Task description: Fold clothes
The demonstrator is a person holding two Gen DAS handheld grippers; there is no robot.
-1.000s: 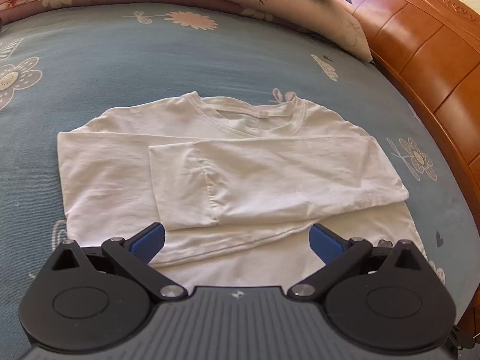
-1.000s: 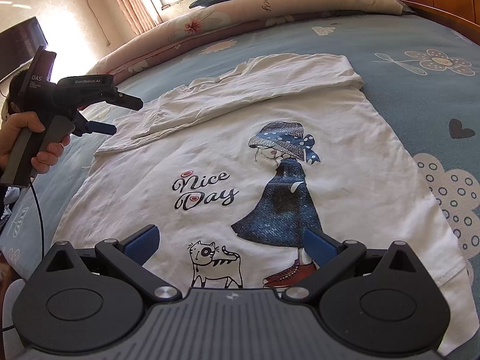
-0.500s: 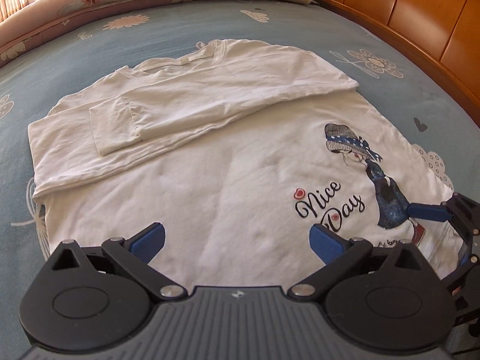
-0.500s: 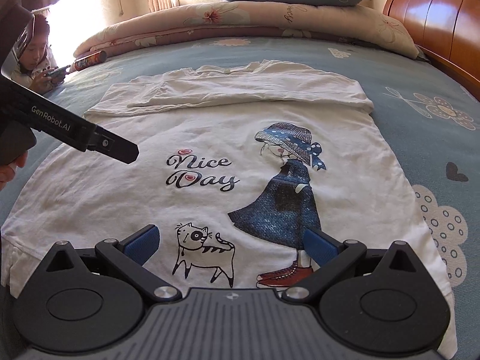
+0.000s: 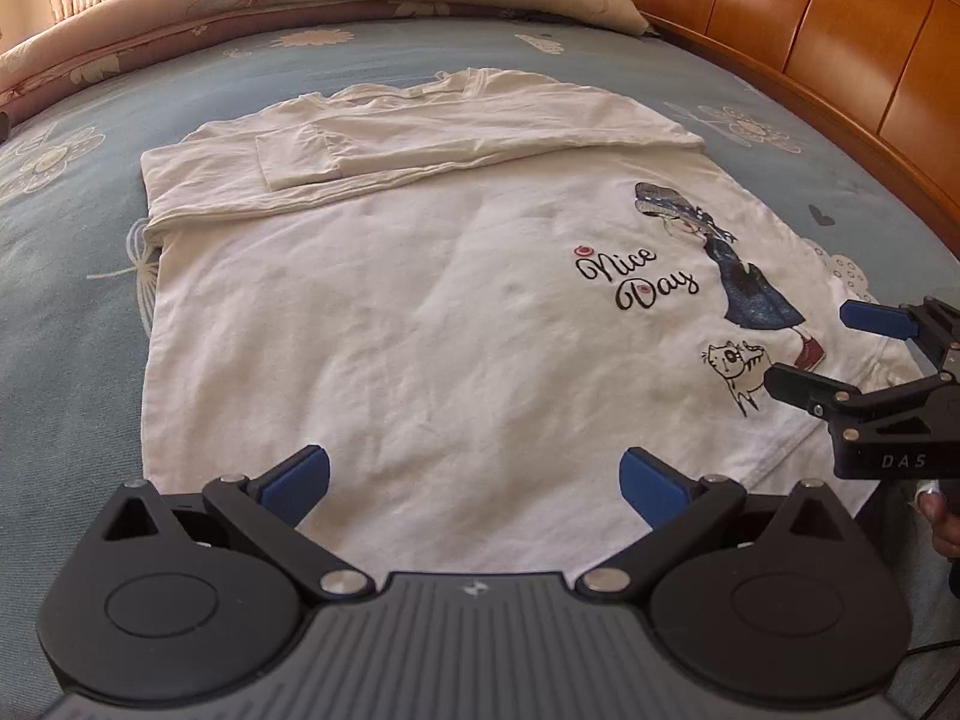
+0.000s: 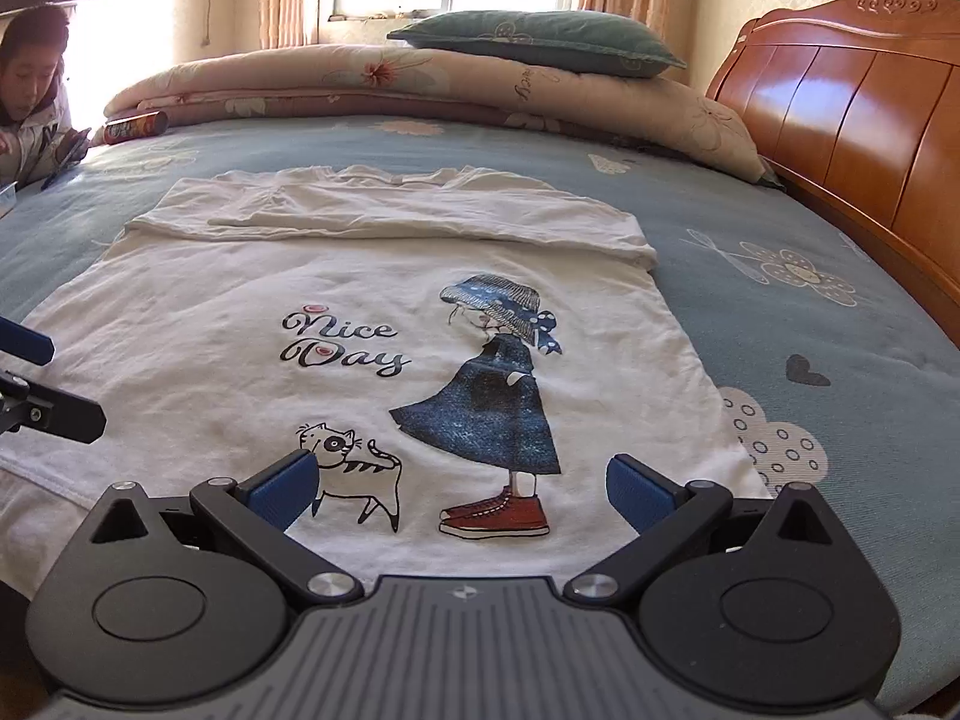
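The white shirt (image 6: pixel 372 324) lies flat on the bed (image 6: pixel 840 324), sleeves folded across its top. Both the left gripper (image 5: pixel 474 480) and the right gripper (image 6: pixel 459 483) hover wide open above the near hem, gripping nothing; bare blue sheet borders each side.

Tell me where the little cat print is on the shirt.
In the right wrist view the cat print sits near the white shirt hem, below "Nice Day", left of the girl's red shoes.
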